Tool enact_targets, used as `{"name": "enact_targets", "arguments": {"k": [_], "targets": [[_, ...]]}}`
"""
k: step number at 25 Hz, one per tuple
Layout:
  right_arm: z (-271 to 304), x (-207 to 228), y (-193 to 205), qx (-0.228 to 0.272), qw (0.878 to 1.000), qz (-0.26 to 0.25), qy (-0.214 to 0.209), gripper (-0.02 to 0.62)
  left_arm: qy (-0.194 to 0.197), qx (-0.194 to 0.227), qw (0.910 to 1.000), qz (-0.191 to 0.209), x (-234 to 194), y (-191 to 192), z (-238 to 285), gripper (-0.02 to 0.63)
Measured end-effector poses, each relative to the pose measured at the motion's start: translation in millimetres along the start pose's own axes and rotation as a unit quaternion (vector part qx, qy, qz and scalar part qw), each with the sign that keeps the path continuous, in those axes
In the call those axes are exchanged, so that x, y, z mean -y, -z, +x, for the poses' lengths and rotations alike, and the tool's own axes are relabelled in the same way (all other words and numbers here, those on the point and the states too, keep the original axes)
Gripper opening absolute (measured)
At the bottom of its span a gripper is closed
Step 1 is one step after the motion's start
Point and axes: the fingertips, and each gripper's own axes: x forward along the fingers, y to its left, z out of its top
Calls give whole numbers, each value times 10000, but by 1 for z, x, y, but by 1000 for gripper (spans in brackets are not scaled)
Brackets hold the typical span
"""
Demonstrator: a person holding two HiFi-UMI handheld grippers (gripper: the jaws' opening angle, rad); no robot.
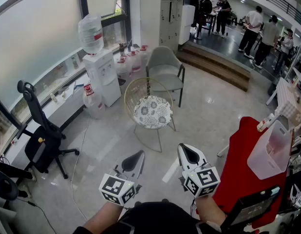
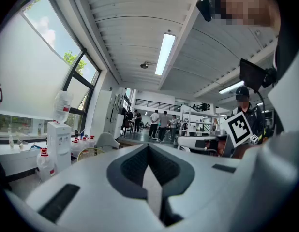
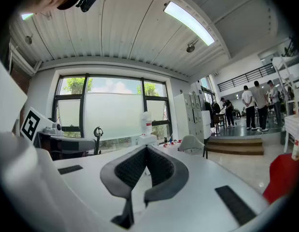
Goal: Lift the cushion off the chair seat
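Note:
A round white cushion (image 1: 153,112) with a grey flower print lies on the seat of a pale wire chair (image 1: 141,87) in the middle of the floor. My left gripper (image 1: 139,155) and right gripper (image 1: 184,147) are held level side by side, well short of the chair, both shut with nothing between the jaws. In the left gripper view the shut left gripper (image 2: 148,148) fills the lower frame and the wire chair (image 2: 90,152) peeks out at the left. The right gripper (image 3: 146,149) hides the cushion in its own view.
A grey armchair (image 1: 165,69) stands behind the wire chair. A water dispenser (image 1: 103,74) and several water bottles (image 1: 128,65) line the window wall. A black office chair (image 1: 43,135) is at left. A red surface (image 1: 240,169) with a clear container (image 1: 270,152) is at right. People (image 1: 255,30) stand beyond the steps (image 1: 216,65).

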Motion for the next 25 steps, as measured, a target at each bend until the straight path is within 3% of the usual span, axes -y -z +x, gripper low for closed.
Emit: {"name": "enact_targets", "arguments": {"k": [25], "targets": [[14, -23, 3, -113, 9998, 47, 162, 11, 134, 58, 9999, -28, -21, -2, -15, 7]]}}
